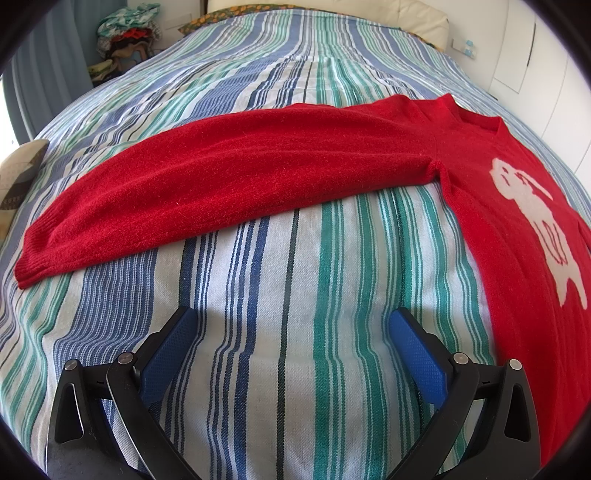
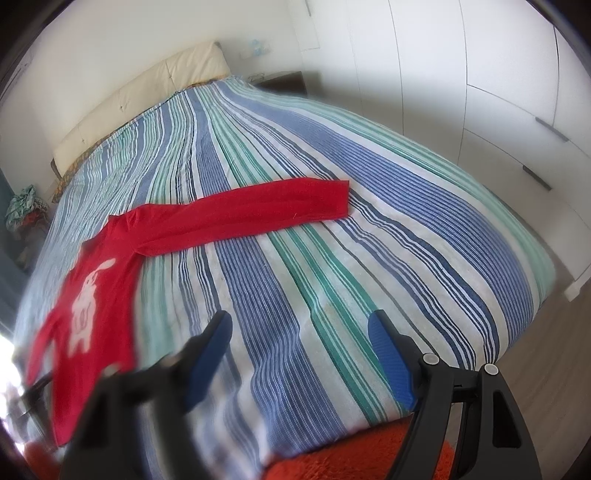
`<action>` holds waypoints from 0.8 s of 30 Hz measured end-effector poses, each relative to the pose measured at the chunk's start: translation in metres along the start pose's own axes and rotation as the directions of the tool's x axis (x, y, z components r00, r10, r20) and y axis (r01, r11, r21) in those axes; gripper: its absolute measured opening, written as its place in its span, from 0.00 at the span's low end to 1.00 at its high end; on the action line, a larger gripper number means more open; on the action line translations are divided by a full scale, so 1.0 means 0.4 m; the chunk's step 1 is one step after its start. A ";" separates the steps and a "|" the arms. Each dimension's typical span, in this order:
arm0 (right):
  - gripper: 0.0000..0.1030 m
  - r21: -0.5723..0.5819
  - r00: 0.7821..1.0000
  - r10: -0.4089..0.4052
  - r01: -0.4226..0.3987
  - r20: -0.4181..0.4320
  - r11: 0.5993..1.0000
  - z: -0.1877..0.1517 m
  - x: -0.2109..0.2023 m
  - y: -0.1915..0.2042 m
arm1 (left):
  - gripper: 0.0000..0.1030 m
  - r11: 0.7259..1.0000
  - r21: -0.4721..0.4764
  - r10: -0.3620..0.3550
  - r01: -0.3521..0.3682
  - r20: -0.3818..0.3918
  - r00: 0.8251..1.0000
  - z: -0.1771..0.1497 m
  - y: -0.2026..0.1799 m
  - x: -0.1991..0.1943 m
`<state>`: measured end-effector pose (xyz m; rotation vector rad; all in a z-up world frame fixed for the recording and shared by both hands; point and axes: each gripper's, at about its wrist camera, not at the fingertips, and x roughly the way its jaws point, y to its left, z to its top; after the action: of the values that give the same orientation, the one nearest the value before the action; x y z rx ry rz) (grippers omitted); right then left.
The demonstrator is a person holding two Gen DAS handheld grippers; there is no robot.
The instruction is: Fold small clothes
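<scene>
Jaws spread wide and empty, the left gripper [image 1: 291, 325] and right gripper [image 2: 301, 328] hover over bare striped bedspread [image 1: 295, 258] short of a red sweater [image 1: 258, 170] lying flat, sleeves outstretched. Only the right view shows the bed's foot edge, orange rug [image 2: 351, 458] and wardrobe doors [image 2: 480, 74]; the left shows piled clothes [image 1: 125, 33].

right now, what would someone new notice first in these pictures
The red sweater jumps out: it lies flat on the striped bedspread, front up, with a white animal figure on its chest and both sleeves stretched out sideways. Next come the blue-padded grippers in the foreground, the left gripper and the right gripper, both open over bare bedspread and holding nothing.
</scene>
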<state>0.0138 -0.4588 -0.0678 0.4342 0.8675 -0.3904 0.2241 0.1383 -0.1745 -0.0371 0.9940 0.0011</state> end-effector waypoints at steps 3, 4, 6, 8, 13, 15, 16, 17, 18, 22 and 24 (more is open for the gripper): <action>0.73 0.012 1.000 0.011 -0.011 0.007 1.000 0.000 -0.003 -0.004 | 1.00 1.000 0.000 0.000 0.000 0.000 1.000 0.000 0.000 0.000; 0.73 0.015 1.000 0.012 -0.012 0.008 1.000 0.001 -0.004 -0.005 | 1.00 1.000 0.000 0.000 0.000 0.000 1.000 0.000 0.000 0.000; 0.73 0.014 1.000 0.008 -0.008 0.004 1.000 0.002 -0.001 -0.003 | 1.00 1.000 0.000 0.000 0.000 0.000 1.000 0.000 0.000 0.000; 0.73 0.007 1.000 0.002 -0.002 -0.005 1.000 0.004 0.005 0.001 | 1.00 1.000 0.000 0.000 0.000 -0.001 1.000 0.000 0.000 0.000; 0.73 -0.019 1.000 -0.014 0.014 -0.019 1.000 0.003 0.010 0.011 | 1.00 1.000 0.001 0.002 -0.002 -0.001 1.000 0.002 0.000 0.001; 0.73 -0.020 1.000 -0.016 0.016 -0.024 1.000 0.002 0.011 0.010 | 1.00 1.000 0.001 0.002 -0.002 -0.001 1.000 0.002 0.001 0.001; 0.73 -0.018 0.999 -0.018 0.017 -0.027 1.000 0.002 0.012 0.007 | 1.00 1.000 0.001 0.001 -0.001 -0.001 1.000 0.002 0.001 0.001; 0.73 -0.014 0.999 -0.020 0.020 -0.031 1.000 0.002 0.013 0.006 | 1.00 1.000 0.000 0.001 -0.001 0.000 1.000 0.003 0.001 0.001; 0.73 -0.009 0.999 -0.020 0.019 -0.044 1.000 0.005 0.018 0.004 | 1.00 1.000 0.000 0.002 -0.002 0.001 1.000 0.002 0.001 0.001; 0.73 0.073 0.989 0.111 -0.104 -0.101 0.992 0.048 0.056 -0.019 | 1.00 1.000 -0.001 0.004 -0.004 0.000 1.000 0.004 -0.001 0.002; 0.74 0.167 0.979 0.196 -0.185 -0.050 0.968 0.086 0.066 -0.039 | 1.00 1.000 -0.005 0.010 -0.010 -0.009 1.000 0.006 -0.003 0.004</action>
<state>0.0437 -0.4937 -0.0722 0.6786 0.8527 -0.2704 0.2270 0.1371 -0.1744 -0.0371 1.0031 0.0122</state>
